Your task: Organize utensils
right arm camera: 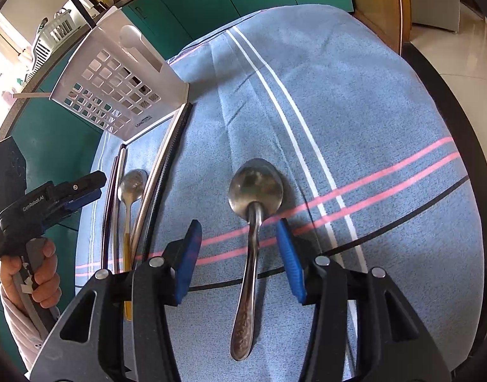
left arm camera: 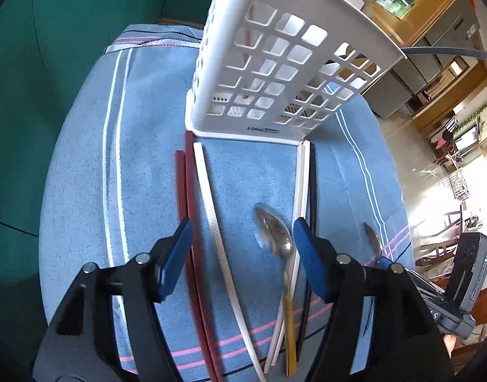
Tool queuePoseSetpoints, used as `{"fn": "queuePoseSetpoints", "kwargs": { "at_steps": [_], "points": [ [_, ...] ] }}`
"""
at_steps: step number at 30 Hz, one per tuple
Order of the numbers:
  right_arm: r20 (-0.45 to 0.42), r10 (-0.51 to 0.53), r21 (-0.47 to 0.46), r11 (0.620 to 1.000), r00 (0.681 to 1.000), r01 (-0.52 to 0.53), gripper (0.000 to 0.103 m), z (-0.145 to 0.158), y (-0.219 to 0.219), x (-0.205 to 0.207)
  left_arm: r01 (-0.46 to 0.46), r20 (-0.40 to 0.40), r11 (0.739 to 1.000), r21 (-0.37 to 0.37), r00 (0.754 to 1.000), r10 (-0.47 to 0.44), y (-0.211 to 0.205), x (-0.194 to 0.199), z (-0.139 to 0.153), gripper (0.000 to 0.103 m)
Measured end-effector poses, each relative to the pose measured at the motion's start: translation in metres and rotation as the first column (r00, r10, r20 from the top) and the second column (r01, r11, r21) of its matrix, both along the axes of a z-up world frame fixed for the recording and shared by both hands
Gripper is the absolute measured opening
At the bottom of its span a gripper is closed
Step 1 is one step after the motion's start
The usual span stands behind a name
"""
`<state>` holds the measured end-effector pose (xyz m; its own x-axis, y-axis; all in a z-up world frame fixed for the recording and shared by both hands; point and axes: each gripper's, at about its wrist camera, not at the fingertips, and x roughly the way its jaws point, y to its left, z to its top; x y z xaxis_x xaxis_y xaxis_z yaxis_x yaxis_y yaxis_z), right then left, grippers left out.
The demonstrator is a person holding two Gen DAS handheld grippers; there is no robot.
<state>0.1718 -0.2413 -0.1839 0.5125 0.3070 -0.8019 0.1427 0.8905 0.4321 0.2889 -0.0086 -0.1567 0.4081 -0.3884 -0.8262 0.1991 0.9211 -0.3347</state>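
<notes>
A white perforated utensil basket (left arm camera: 275, 73) stands on the blue cloth; it also shows in the right wrist view (right arm camera: 116, 95). In front of it lie red strips (left arm camera: 187, 222) and white strips (left arm camera: 211, 210), marking a lane. A yellow-handled spoon (left arm camera: 275, 232) lies in that lane, also seen at the left of the right wrist view (right arm camera: 132, 184). My left gripper (left arm camera: 242, 238) is open above it. A steel spoon (right arm camera: 253, 197) lies on the cloth between my right gripper's open jaws (right arm camera: 240, 232), untouched; its bowl shows in the left wrist view (left arm camera: 372, 238).
The blue striped cloth (right arm camera: 355, 111) covers a round table with a dark rim (right arm camera: 450, 102). Teal cabinets (left arm camera: 68, 31) stand behind. The left gripper and the hand holding it show in the right wrist view (right arm camera: 36, 210).
</notes>
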Motion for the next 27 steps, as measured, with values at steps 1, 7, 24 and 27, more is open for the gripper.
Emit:
{"fn": "queuePoseSetpoints", "kwargs": {
  "at_steps": [1,7,24,27],
  "points": [
    [0.000,0.000,-0.003,1.000,1.000,0.000,0.049,0.000,0.001,0.000,0.008,0.004,1.000,0.010,1.000,-0.008,-0.004,0.000,0.001,0.062],
    [-0.001,-0.006,-0.018,1.000,1.000,0.006,0.049,0.000,0.000,0.001,0.067,-0.097,0.998,0.008,0.993,-0.066,-0.025,0.000,-0.017,0.049],
    [0.006,-0.026,-0.122,0.992,1.000,0.027,0.049,0.004,-0.001,0.002,0.031,-0.198,0.990,-0.137,0.978,-0.058,-0.038,0.010,-0.029,0.026],
    [0.009,-0.029,-0.133,0.991,1.000,0.030,0.049,0.004,0.000,0.002,0.034,-0.187,0.987,-0.158,0.980,-0.064,-0.039,0.009,-0.024,0.017]
  ]
}}
